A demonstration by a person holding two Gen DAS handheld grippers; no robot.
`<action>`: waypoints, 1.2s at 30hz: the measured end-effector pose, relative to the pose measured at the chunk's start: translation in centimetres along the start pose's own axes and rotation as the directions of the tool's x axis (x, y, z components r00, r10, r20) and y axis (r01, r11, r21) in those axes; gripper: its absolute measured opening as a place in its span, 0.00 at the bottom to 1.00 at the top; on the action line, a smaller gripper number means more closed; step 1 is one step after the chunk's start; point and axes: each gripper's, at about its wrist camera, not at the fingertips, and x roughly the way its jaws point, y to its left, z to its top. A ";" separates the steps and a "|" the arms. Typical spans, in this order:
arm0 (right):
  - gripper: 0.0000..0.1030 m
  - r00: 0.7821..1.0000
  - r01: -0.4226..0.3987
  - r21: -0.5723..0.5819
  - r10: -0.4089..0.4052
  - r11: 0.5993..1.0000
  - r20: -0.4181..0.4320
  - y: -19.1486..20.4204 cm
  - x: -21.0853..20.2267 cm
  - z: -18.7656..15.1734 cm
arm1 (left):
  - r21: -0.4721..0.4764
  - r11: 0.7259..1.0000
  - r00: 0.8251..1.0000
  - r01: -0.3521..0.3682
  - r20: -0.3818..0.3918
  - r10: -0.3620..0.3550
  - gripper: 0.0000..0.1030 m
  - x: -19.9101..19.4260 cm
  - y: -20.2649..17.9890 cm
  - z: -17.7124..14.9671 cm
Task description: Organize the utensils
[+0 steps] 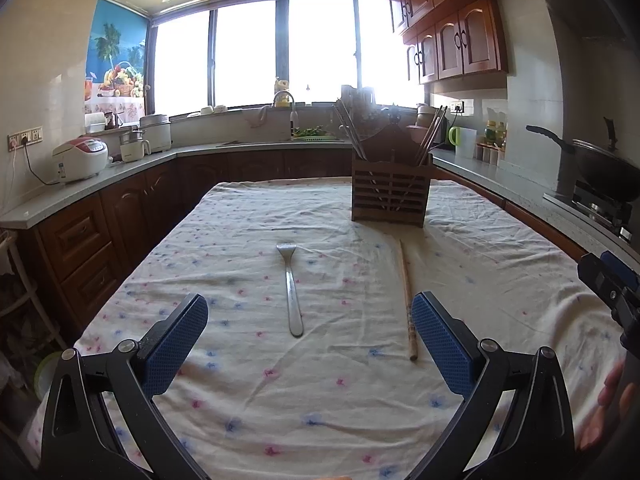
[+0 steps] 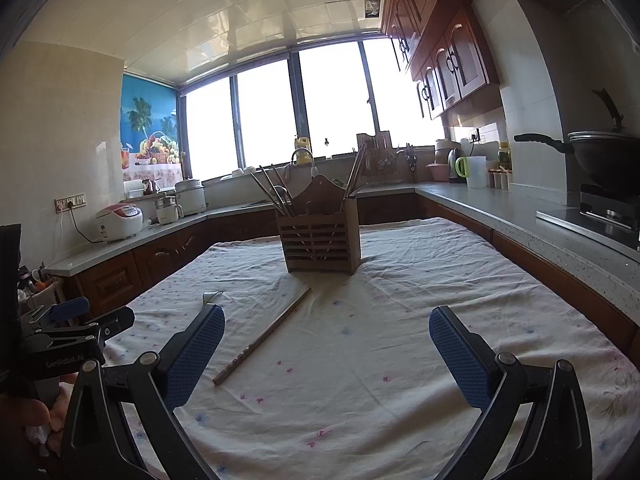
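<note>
A metal fork (image 1: 291, 288) lies on the flowered tablecloth (image 1: 280, 400), tines away from me. A wooden chopstick (image 1: 407, 300) lies to its right; it also shows in the right wrist view (image 2: 264, 336). A slatted wooden utensil holder (image 1: 390, 192) with several chopsticks stands at the far end of the table, also in the right wrist view (image 2: 322, 242). My left gripper (image 1: 310, 344) is open and empty, above the cloth just short of the fork's handle. My right gripper (image 2: 326, 354) is open and empty, to the right of the chopstick. Only the fork's tines (image 2: 211, 297) show in the right wrist view.
Grey counters run along three sides. A rice cooker (image 1: 80, 158) and pots stand on the left counter. A wok (image 1: 608, 168) sits on the stove at the right. The right gripper's body (image 1: 612, 280) shows at the right edge of the left wrist view.
</note>
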 end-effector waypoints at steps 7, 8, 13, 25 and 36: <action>1.00 1.000 -0.010 -0.005 0.010 1.000 -0.004 0.3 -0.1 -0.2 | -0.004 1.000 1.000 -0.005 -0.003 0.005 1.00 -0.1 0.1 0.0; 1.00 1.000 -0.011 -0.005 0.011 1.000 -0.006 0.3 -0.1 -0.2 | -0.004 1.000 1.000 -0.005 -0.002 0.005 1.00 -0.1 0.1 0.0; 1.00 1.000 -0.014 -0.008 0.014 1.000 0.000 0.5 -0.2 -0.1 | 0.000 1.000 1.000 -0.003 0.006 0.003 1.00 -0.4 0.2 0.1; 1.00 1.000 -0.027 -0.017 0.027 0.999 0.009 0.8 -0.5 0.1 | 0.011 1.000 1.000 -0.002 0.025 0.002 1.00 -1.0 0.0 0.2; 1.00 0.999 -0.031 -0.017 0.032 0.999 0.021 0.7 -0.7 0.3 | 0.017 1.000 0.999 -0.006 0.038 0.006 1.00 -1.3 -0.2 0.2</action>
